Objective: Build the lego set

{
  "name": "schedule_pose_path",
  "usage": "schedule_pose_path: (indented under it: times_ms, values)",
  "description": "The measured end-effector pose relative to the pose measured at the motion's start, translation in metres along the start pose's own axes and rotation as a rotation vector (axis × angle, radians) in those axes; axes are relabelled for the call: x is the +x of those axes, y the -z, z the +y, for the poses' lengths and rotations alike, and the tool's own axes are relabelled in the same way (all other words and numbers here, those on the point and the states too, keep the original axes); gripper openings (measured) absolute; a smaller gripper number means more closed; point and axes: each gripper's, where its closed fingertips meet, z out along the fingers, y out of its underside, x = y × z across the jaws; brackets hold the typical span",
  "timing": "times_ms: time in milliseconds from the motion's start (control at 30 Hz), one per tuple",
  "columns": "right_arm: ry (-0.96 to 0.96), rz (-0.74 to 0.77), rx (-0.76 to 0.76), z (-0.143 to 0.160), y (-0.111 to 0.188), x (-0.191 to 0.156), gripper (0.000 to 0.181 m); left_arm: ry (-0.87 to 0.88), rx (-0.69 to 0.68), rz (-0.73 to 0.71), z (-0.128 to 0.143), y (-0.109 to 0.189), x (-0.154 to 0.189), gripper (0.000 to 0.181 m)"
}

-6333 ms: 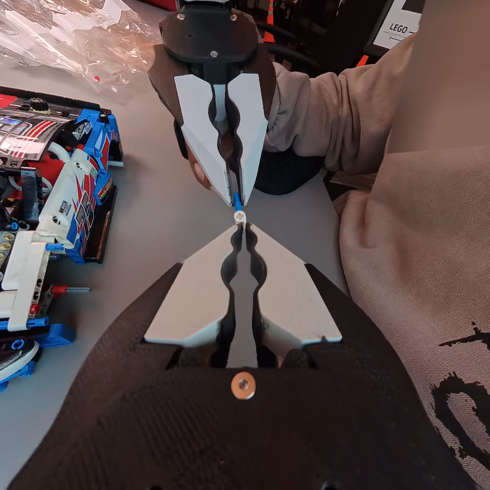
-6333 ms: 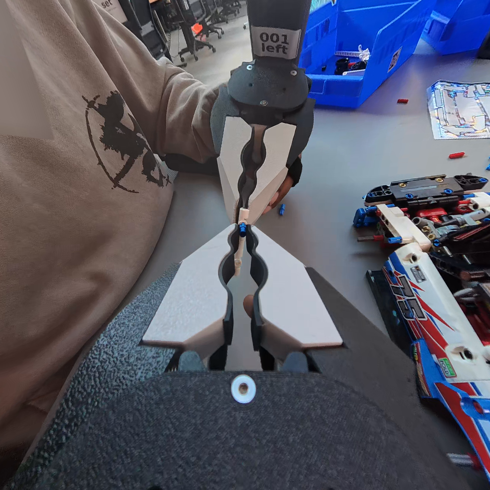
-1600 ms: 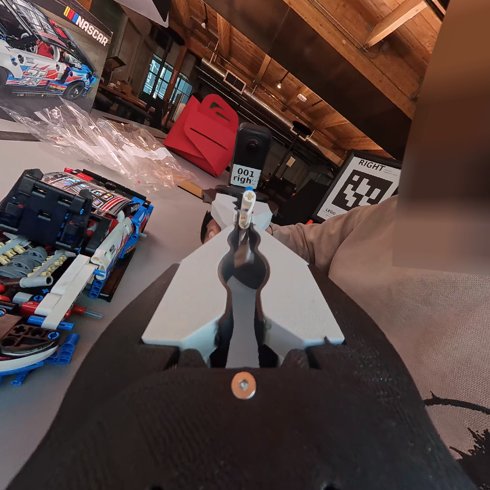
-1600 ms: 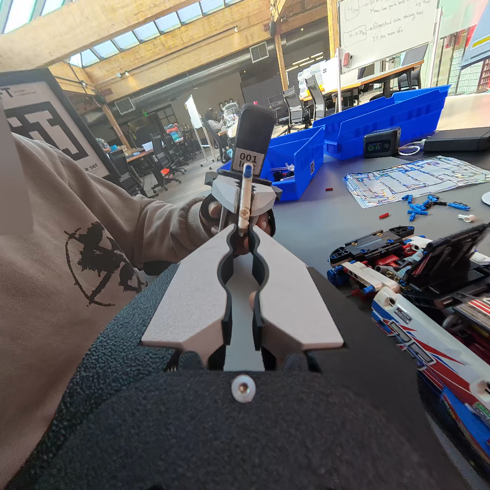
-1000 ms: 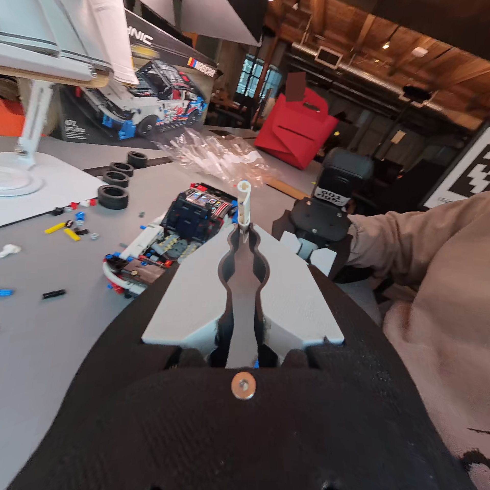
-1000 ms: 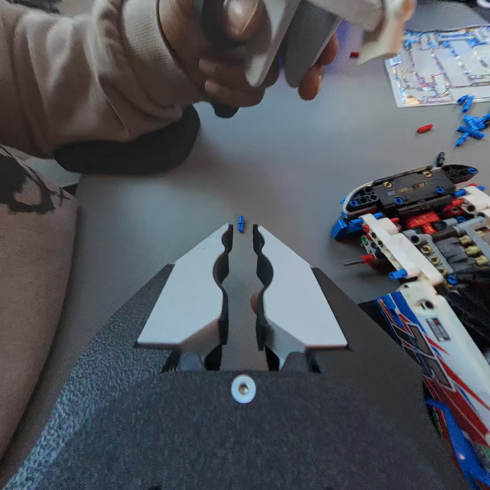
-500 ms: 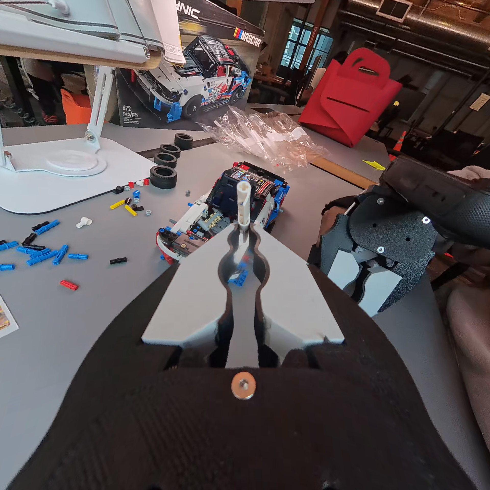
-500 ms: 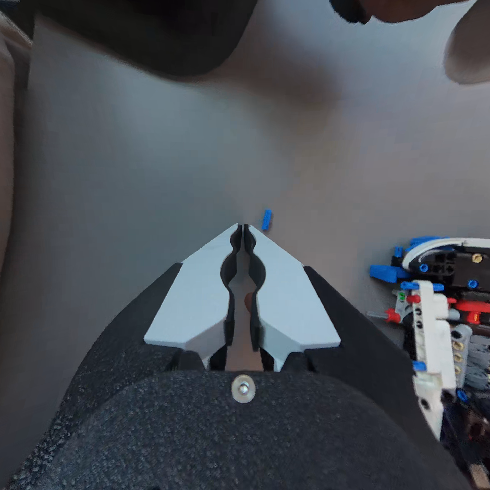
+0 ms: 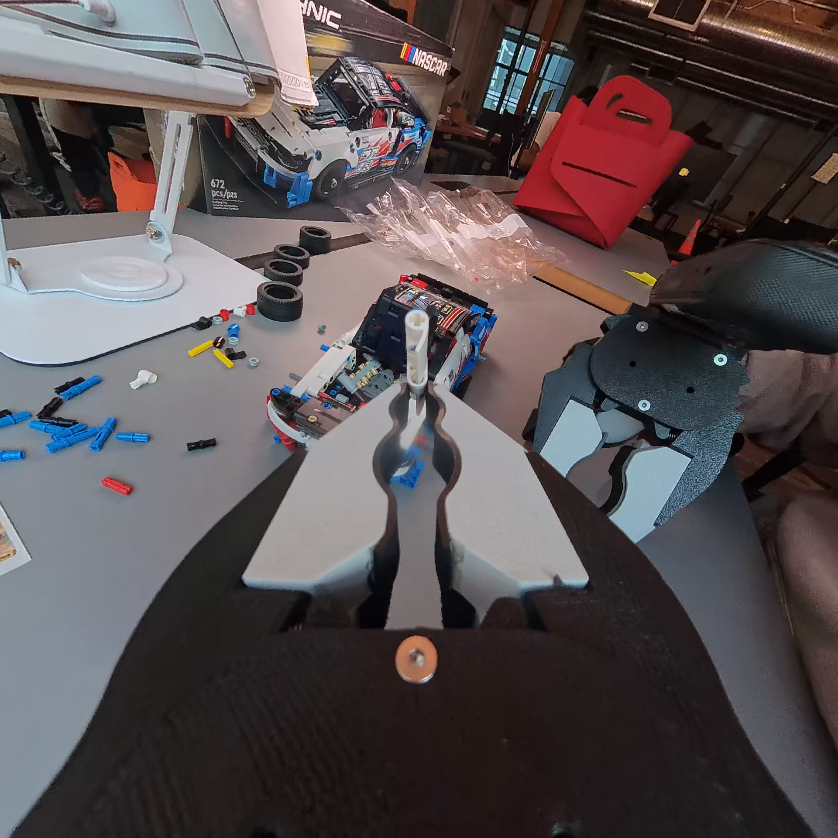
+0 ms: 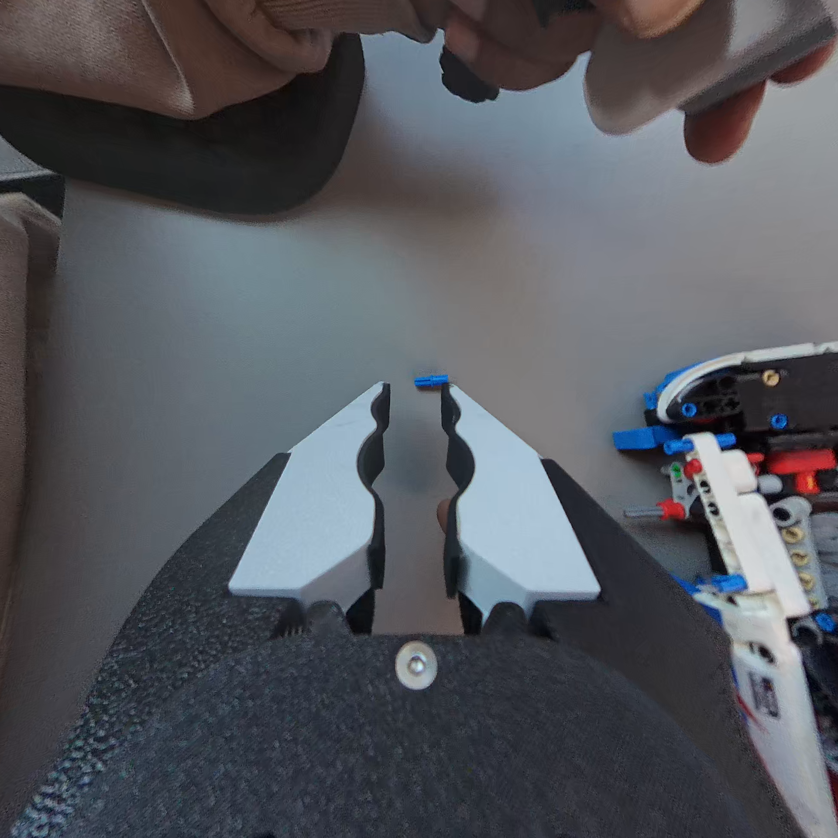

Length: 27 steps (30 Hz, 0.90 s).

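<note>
My left gripper (image 9: 416, 391) is shut on a slim white beam piece (image 9: 416, 347) that stands upright from its tips, above the table. The partly built white, blue and red race car (image 9: 458, 317) sits on the grey table beyond it. My right gripper shows at the right of that view (image 9: 607, 458), pointing down at the table. In the right wrist view my right gripper (image 10: 415, 385) is open and empty, tips close over the table. A small blue pin (image 10: 431, 381) lies crosswise just beyond them. The car's front end (image 10: 748, 458) is to the right.
Several black tyres (image 9: 280, 300), loose blue pins (image 9: 72, 435), and yellow, red and black bits lie left of the car. A white stand base (image 9: 113, 281), the set's box (image 9: 317, 127), clear bags (image 9: 453, 231) and a red bag (image 9: 603, 158) stand behind. A hand (image 10: 707, 131) is overhead. Left tips to right tips: about 15 cm.
My right gripper has gone from shut to open over the blue pin, which now lies crosswise at its tips. My left gripper still holds the white piece and has barely moved.
</note>
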Motion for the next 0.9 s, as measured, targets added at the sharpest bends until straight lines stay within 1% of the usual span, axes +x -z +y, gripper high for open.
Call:
schedule_pose_path:
  times_ms: [33, 133, 233, 333, 400, 500, 700, 900]
  values:
    - [0.068, -0.013, -0.003, -0.003, -0.002, 0.0, 0.024, 0.0, -0.004, 0.002, 0.001, -0.001, 0.0, 0.005]
    - [0.261, -0.097, -0.022, -0.005, -0.007, 0.003, 0.034, -0.005, -0.02, 0.011, 0.005, -0.003, 0.002, 0.005]
    - [0.282, -0.231, -0.037, -0.006, -0.01, -0.001, 0.037, -0.006, -0.023, 0.014, 0.005, -0.003, 0.002, 0.005]
    - [0.298, -0.293, -0.074, 0.001, -0.012, -0.004, 0.033, -0.007, -0.022, 0.016, 0.005, -0.003, 0.002, 0.005]
    - [0.302, -0.296, -0.087, 0.005, -0.012, -0.004, 0.029, -0.007, -0.024, 0.022, 0.005, -0.003, 0.002, 0.005]
    - [0.294, -0.295, -0.067, 0.008, -0.009, -0.007, 0.025, -0.004, -0.025, 0.033, 0.005, -0.003, 0.004, 0.005]
    - [0.285, -0.239, -0.029, 0.009, -0.008, -0.006, 0.014, -0.009, -0.032, 0.042, 0.007, -0.005, 0.007, 0.005]
    - [0.293, -0.222, -0.021, 0.011, -0.008, -0.006, 0.011, -0.005, -0.037, 0.04, 0.009, -0.006, 0.006, 0.005]
